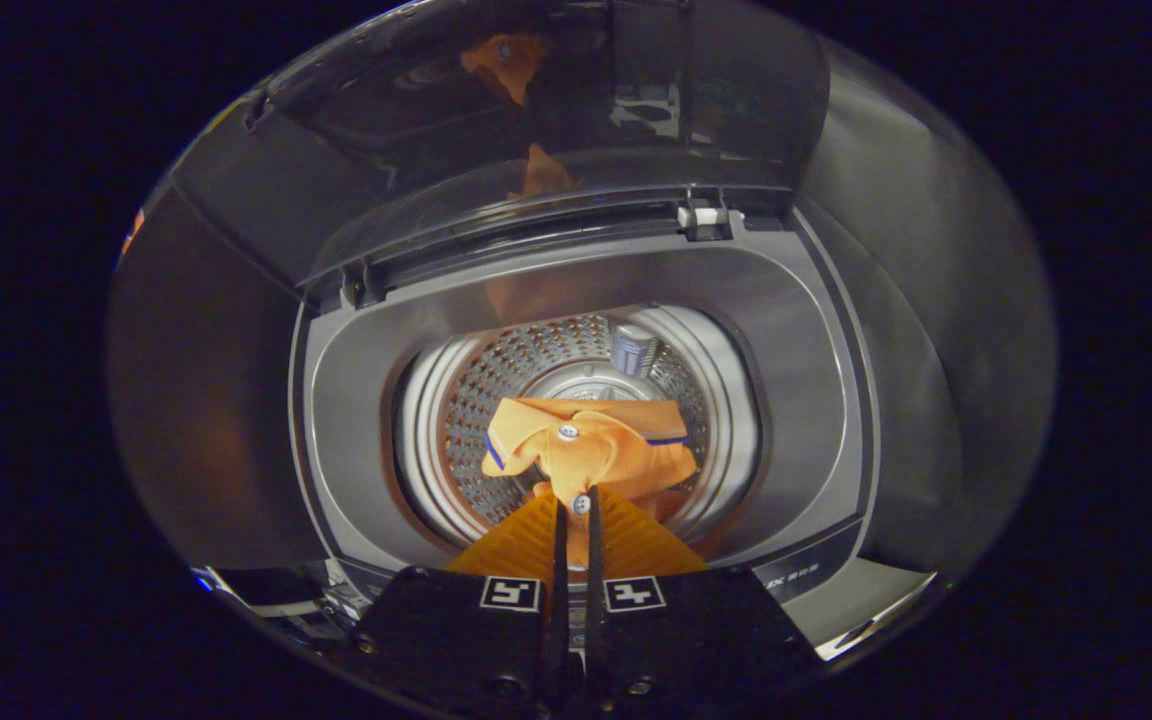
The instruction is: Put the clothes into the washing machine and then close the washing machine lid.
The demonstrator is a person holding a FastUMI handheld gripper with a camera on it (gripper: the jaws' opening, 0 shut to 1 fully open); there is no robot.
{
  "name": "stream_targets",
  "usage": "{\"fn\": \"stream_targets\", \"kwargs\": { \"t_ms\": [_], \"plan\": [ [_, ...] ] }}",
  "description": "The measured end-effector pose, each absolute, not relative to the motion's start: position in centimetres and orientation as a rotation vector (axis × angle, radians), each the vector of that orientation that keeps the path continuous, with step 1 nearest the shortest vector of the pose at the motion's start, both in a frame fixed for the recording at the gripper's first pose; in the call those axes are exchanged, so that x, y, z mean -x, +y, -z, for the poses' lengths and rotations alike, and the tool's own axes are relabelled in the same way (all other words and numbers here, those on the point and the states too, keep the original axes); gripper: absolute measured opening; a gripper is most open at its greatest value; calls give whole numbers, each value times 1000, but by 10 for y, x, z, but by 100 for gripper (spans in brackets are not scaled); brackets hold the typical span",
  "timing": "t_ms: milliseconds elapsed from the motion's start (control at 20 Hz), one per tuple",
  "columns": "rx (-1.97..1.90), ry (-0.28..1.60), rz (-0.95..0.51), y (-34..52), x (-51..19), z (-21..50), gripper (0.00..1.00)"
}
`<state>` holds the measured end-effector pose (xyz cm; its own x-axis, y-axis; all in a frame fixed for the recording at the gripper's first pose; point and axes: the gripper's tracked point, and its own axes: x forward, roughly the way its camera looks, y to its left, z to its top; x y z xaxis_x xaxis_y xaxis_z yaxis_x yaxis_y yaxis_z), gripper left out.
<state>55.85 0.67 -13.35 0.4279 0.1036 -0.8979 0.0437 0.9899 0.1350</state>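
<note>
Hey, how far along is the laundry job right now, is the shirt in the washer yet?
Done: the grey top-loading washing machine stands ready with its dark glass lid raised. In hand: the tool is shut on the orange collared shirt with white buttons, dangling it over the perforated steel drum. Left: release the shirt into the drum, back out, and close the lid.

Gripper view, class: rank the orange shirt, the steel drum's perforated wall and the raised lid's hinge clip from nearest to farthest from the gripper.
1. orange shirt, pinched between the fingers of the gripper, hanging over the drum.
2. perforated drum wall, beyond the shirt, down inside the tub.
3. hinge clip, farthest, on the open lid's lower edge.
</note>
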Motion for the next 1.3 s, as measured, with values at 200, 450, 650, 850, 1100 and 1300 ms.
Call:
{"fn": "stream_targets", "kwargs": {
  "t_ms": [200, 450, 650, 850, 1100, 1300],
  "plan": [
    [-134, 1093, -61, 12, -562, 130, 27],
    [-114, 1077, -54, 10, -558, 132, 80],
    [-70, 1047, -55, 7, -552, 135, 80],
    [-30, 972, -54, 6, -554, 126, 80],
    [35, 815, -65, 8, -570, 90, 80],
    [136, 702, -89, 8, -582, 53, 80]
  ]
}}
